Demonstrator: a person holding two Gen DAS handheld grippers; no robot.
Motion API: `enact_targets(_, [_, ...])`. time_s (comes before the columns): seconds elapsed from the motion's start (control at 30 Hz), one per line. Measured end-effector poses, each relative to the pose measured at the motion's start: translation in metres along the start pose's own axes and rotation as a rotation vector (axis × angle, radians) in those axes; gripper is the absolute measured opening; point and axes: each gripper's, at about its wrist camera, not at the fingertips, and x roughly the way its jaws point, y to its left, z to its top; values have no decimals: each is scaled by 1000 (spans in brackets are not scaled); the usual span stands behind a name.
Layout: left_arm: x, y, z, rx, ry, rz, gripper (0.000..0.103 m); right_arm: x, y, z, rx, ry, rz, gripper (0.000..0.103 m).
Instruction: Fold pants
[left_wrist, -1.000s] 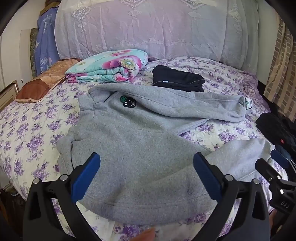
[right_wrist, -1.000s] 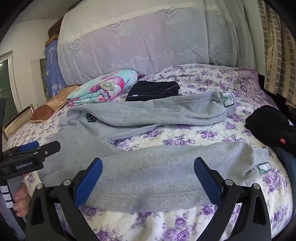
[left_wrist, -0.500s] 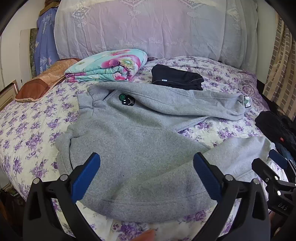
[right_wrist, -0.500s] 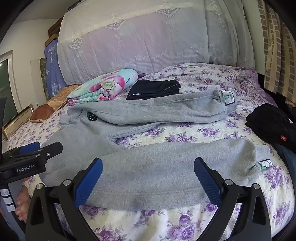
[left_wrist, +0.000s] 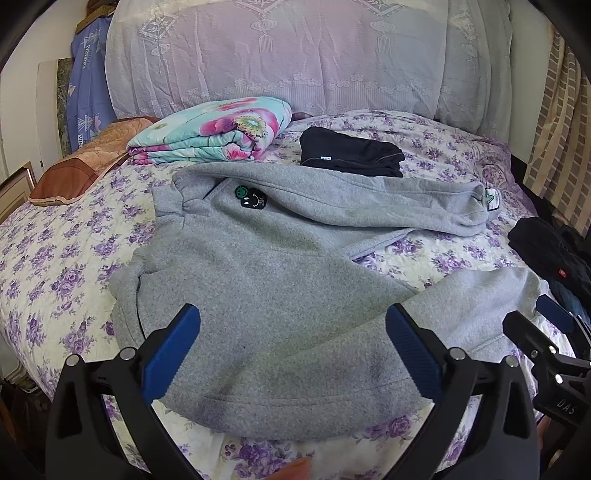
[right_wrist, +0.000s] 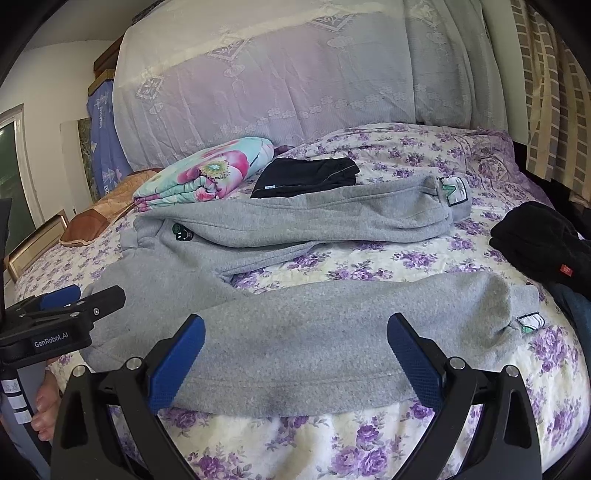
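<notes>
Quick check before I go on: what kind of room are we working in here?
Most likely a home bedroom. The grey pants lie spread on a bed with a purple floral cover, a lace-draped headboard stands behind, and a folded flowered quilt and a brown pillow sit near it.

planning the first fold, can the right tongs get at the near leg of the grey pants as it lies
Probably yes: the right tongs are open, and the near leg of the grey fleece pants lies flat on the floral bedspread directly beyond their tips, nothing between.

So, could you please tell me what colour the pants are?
Grey pants, clearest in the right wrist view.
</notes>
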Motion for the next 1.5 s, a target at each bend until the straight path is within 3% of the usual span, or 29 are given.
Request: enact_targets(1.5, [-1, -4, -8, -5, 14, -4, 98, -4, -6, -5, 28, 11, 6, 99])
